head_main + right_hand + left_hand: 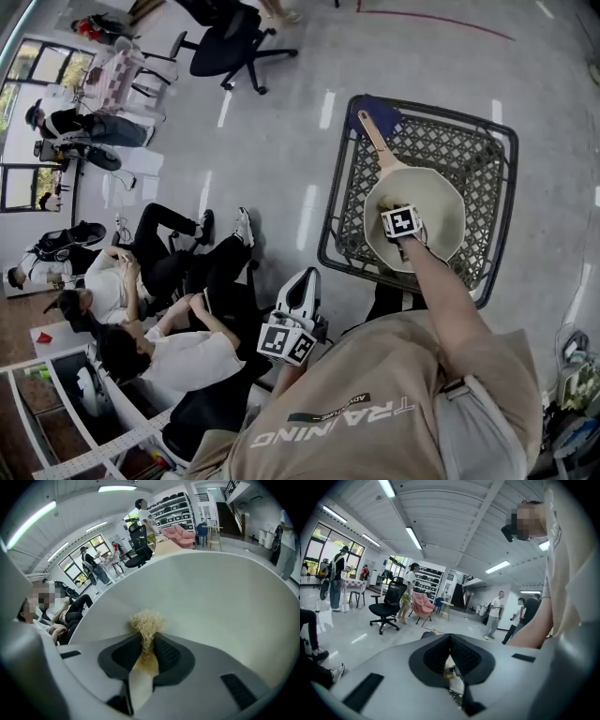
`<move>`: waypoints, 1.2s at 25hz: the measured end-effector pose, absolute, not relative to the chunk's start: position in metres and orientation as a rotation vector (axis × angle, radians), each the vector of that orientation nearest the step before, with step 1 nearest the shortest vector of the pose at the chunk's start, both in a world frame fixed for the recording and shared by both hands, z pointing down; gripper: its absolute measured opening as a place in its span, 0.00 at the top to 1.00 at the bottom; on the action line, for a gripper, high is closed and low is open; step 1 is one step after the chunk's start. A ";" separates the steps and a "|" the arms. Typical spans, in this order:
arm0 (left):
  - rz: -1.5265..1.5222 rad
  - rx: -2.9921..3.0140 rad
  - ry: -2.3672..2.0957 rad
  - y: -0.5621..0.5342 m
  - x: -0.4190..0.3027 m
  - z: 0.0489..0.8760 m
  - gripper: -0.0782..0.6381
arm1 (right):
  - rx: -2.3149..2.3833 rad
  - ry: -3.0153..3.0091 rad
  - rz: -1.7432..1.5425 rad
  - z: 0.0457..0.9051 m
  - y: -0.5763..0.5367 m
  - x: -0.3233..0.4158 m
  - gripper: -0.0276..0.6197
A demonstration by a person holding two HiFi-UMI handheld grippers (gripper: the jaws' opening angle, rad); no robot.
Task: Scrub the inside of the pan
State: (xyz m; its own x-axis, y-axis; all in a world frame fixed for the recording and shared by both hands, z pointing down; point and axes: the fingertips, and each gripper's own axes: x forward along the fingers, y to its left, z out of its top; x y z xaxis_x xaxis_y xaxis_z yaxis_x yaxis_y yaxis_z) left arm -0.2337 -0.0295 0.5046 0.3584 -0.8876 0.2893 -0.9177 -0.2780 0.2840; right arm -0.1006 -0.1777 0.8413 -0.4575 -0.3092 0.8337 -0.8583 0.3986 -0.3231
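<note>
Right gripper (147, 638): pinching a straw-coloured fibrous scrubber (146, 622) between both pads, setting its frayed tuft against the inner wall of the pan (442, 214).

Pan: sitting near the middle of the black lattice rack top (473, 141). Showing a cream, matte interior with no visible marks and a many-sided rim. Pointing its wooden handle (377, 141) toward the rack's far left corner, its end lying over a blue item (367, 112) there.

Left gripper (450, 638): hanging off the rack, beside the torso, pads pressed together, gripping nothing.
</note>
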 end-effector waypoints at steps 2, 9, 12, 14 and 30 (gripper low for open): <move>0.110 2.223 -1.575 -0.028 -0.236 0.506 0.87 | 1.009 -1.944 1.019 0.844 -0.180 -0.097 0.81; 0.096 2.232 -1.537 -0.038 -0.229 0.513 0.87 | 1.091 -1.733 0.957 0.848 -0.180 -0.044 0.81; 0.091 2.261 -1.511 -0.044 -0.219 0.513 0.87 | 1.105 -1.766 0.945 0.848 -0.186 -0.032 0.81; 0.085 2.273 -1.504 -0.048 -0.215 0.511 0.87 | 1.104 -1.785 0.938 0.849 -0.189 -0.025 0.81; 0.091 2.282 -1.511 -0.048 -0.193 0.508 0.87 | 1.206 -1.678 1.011 0.849 -0.186 0.035 0.81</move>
State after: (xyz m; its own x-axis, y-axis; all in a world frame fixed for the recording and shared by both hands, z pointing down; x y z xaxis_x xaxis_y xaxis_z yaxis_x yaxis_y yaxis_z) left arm -0.1932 -0.0479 0.5082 0.4134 -0.8697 0.2697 -0.8958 -0.3353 0.2919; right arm 0.0355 -0.1860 0.8494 -0.2084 -0.3100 0.9276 -0.9649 0.2200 -0.1432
